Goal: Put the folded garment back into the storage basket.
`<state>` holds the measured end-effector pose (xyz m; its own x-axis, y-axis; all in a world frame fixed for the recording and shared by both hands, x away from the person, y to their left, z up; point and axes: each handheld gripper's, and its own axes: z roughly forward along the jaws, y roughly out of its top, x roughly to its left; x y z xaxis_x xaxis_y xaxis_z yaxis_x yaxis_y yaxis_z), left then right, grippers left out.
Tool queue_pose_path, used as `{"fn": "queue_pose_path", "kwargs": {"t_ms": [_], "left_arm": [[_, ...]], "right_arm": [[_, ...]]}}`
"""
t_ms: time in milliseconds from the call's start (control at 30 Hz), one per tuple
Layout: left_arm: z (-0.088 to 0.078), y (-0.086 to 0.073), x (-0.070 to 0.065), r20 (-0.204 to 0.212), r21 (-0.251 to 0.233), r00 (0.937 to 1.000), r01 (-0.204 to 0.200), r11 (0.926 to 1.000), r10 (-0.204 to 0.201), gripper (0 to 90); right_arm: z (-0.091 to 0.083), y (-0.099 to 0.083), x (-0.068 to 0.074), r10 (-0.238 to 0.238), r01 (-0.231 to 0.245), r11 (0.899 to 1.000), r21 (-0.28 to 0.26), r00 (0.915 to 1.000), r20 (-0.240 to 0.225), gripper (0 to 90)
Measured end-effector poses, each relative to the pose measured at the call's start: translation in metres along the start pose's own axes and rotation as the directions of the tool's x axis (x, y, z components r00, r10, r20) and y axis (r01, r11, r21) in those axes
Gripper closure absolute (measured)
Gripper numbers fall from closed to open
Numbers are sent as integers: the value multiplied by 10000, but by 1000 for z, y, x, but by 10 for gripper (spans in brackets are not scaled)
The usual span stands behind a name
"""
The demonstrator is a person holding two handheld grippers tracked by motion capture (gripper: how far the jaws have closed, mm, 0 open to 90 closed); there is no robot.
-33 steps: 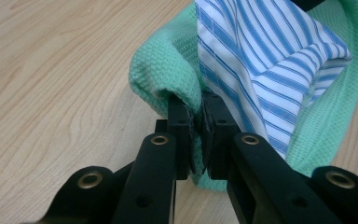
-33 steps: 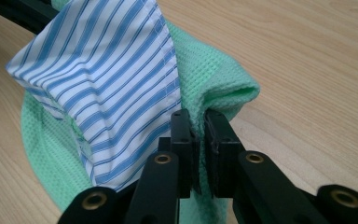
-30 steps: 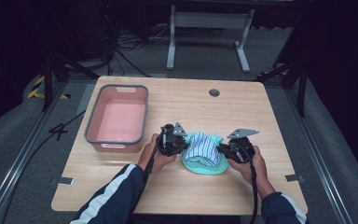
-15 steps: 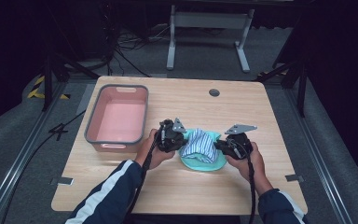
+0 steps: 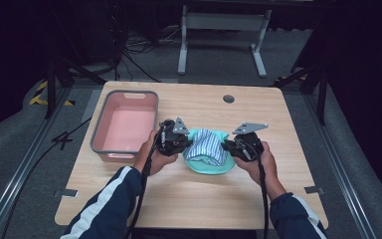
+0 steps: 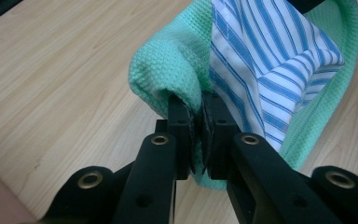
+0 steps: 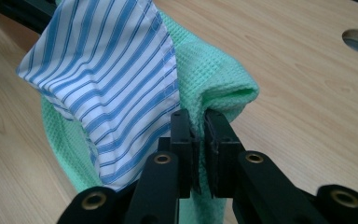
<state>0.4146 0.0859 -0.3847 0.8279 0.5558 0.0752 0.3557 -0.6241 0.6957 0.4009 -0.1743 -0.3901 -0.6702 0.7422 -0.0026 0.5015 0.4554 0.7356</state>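
The green cloth [image 5: 210,162] with the striped cloth [image 5: 206,147] on it hangs above the table [image 5: 288,129] at 6 o'clock, long axis running 9 to 3. Left gripper [image 5: 181,144] and right gripper [image 5: 229,147] each pinch one end, jaws nearly closed on it.

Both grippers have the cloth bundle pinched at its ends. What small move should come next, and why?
Probably carry it left toward the pink bin. The left gripper and right gripper are each shut on an edge of the green towel, the striped cloth is cradled in it, and the open bin sits just beside the left hand.
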Motion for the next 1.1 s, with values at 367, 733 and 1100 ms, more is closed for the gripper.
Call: {"fn": "queue_pose_path", "kwargs": {"t_ms": [367,733,1100], "left_arm": [[-35,-5,21,-635,-243,9979,68,9997,-84,834],[-69,-18,47,-1348,-315,9897,442,9985,-480,835],[-97,-28,71,-1886,-404,9775,880,9953,-941,835]], "right_arm": [[6,41,20,-597,593,9979,-262,9981,-143,827],[19,82,45,-1064,1038,9928,-600,9935,-414,827],[35,117,56,-1071,999,9912,-874,9909,-819,827]]}}
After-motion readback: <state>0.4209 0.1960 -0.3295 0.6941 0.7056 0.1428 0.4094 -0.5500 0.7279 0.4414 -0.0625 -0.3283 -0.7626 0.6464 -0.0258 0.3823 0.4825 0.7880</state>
